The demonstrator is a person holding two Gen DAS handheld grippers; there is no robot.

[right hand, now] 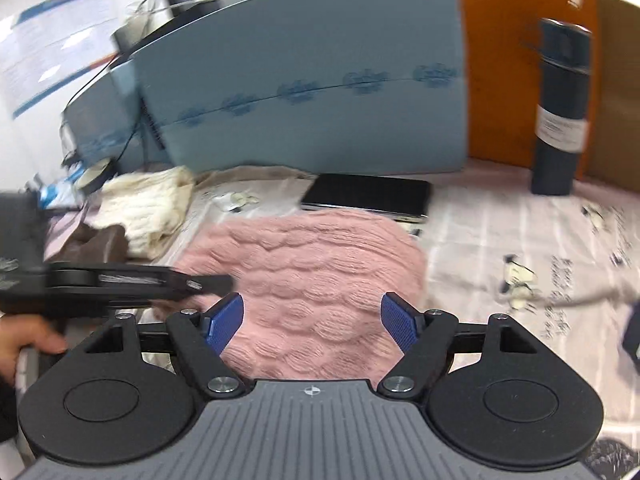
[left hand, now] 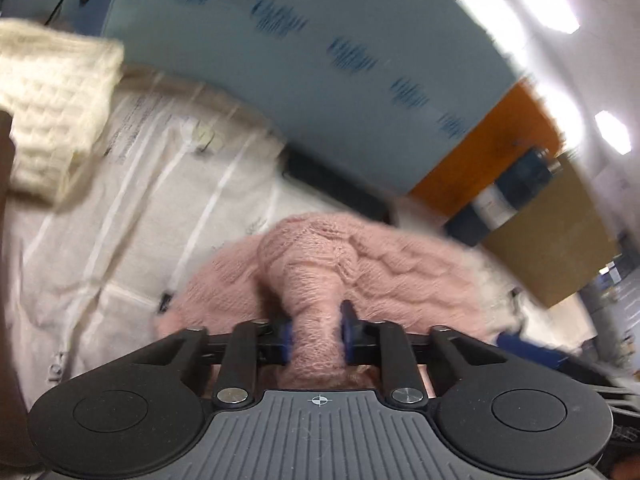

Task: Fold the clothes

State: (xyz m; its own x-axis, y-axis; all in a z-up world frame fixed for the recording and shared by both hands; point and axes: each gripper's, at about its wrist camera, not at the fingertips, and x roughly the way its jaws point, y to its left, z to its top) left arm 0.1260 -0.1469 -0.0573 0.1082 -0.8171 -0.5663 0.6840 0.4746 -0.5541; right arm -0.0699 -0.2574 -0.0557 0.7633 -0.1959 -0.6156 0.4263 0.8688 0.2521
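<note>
A pink knitted sweater (right hand: 312, 264) lies bunched on the white printed sheet (right hand: 520, 232). In the left wrist view my left gripper (left hand: 316, 332) is shut on a gathered fold of the pink sweater (left hand: 320, 280), which bulges up between its blue pads. My right gripper (right hand: 312, 320) hovers just above the sweater's near edge, open, with nothing between its blue fingers (right hand: 224, 320). The left gripper (right hand: 208, 282) comes in from the left in the right wrist view, held by a hand (right hand: 24, 340), its tips at the sweater's left edge.
A cream knit garment (right hand: 148, 208) and a brown one (right hand: 100, 244) lie to the left. Behind the sweater is a dark flat device (right hand: 368, 196), a light blue panel (right hand: 304, 88), an orange panel (right hand: 520, 72) and a dark bottle (right hand: 560, 112). The cream knit (left hand: 56, 120) fills the left wrist view's upper left.
</note>
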